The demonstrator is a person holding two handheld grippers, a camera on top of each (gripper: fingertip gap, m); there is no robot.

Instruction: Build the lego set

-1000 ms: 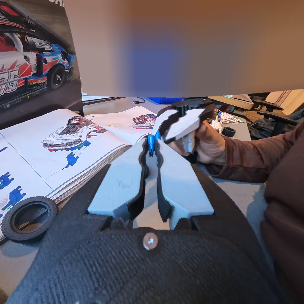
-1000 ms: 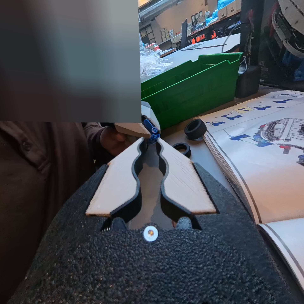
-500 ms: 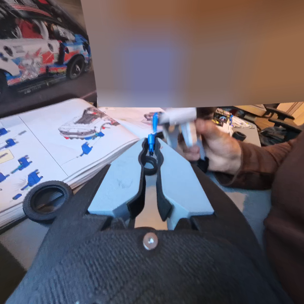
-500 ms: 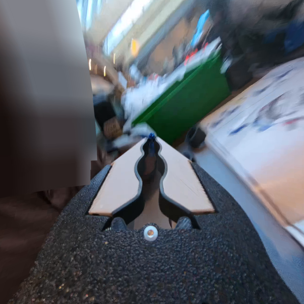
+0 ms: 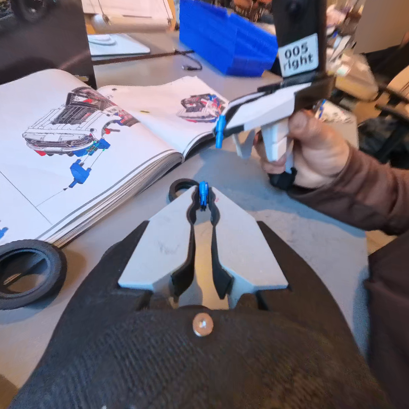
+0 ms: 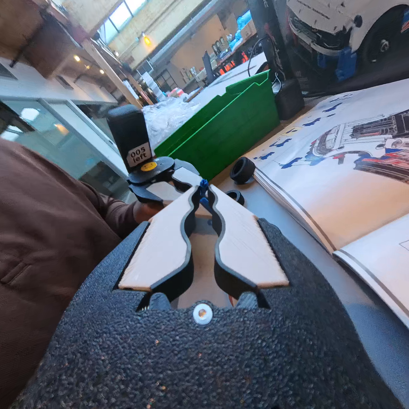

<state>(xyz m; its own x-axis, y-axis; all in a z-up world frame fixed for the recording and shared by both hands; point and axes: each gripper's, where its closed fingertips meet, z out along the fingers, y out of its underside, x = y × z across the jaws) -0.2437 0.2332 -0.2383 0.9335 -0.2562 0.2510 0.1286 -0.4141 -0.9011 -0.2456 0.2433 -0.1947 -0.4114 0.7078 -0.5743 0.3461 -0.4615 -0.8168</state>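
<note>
My left gripper (image 5: pixel 203 190) is shut on a small blue Lego piece (image 5: pixel 203 195), held low over the grey table (image 5: pixel 276 221). My right gripper (image 6: pixel 203 188) is shut on a blue pin (image 6: pixel 203 184). In the left wrist view the right gripper (image 5: pixel 223 130) sits up and to the right, with the blue pin (image 5: pixel 219 132) hanging upright from its tips. The two grippers are apart. In the right wrist view the left gripper (image 6: pixel 188 177) lies just behind and left of my fingertips. The open instruction book (image 5: pixel 88 137) lies to the left.
A black tyre (image 5: pixel 28 274) lies at the near left and another tyre (image 5: pixel 179 188) just beyond my left fingertips. Two tyres (image 6: pixel 242 170) (image 6: pixel 235 196) lie by the book's edge (image 6: pixel 309 177). A green bin (image 6: pixel 221 137) and a blue bin (image 5: pixel 225 48) stand at the back. A person's brown sleeve (image 5: pixel 365 194) is on the right. Spacing between my two grippers at the tips: around 5 centimeters.
The grippers were tip to tip with their blue pieces together. They have since pulled apart, each still holding a blue piece. The left gripper has dropped towards the table.
</note>
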